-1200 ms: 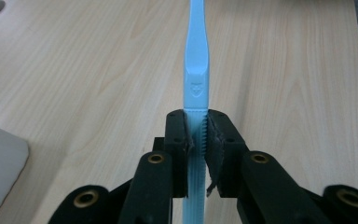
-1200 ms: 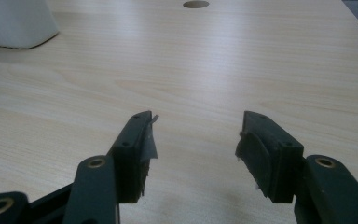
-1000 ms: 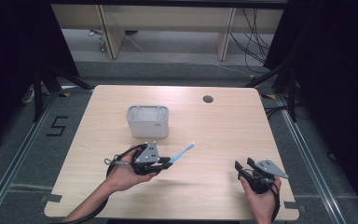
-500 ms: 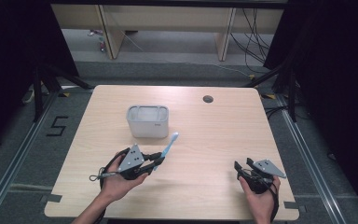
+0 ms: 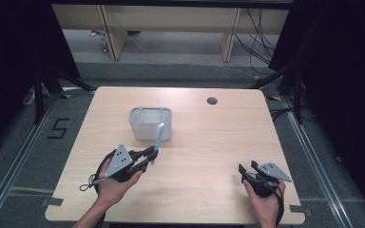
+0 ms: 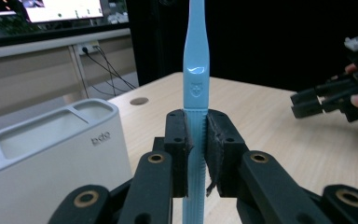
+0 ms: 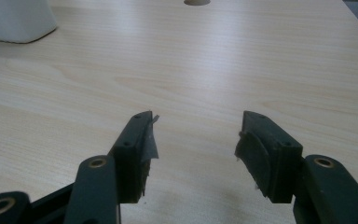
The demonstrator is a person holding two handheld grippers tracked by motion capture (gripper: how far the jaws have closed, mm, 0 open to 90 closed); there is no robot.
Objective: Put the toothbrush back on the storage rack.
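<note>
My left gripper point(image 6: 196, 154) is clamped on the ribbed handle of one light blue toothbrush point(image 6: 196, 79), both pads pressed against it. In the left gripper view the brush head runs off the top edge, so I can't see the bristles there. From the high view the toothbrush point(image 5: 157, 141) rises out of the left gripper point(image 5: 148, 156) with its head against the front wall of the single white holder point(image 5: 150, 123); I can't tell whether they touch. My right gripper point(image 7: 196, 144) gapes wide with nothing in it, low over bare table point(image 7: 261, 60). Its far side is hidden behind my hand in the high view, where the right gripper point(image 5: 248, 169) sits well apart from the brush.
</note>
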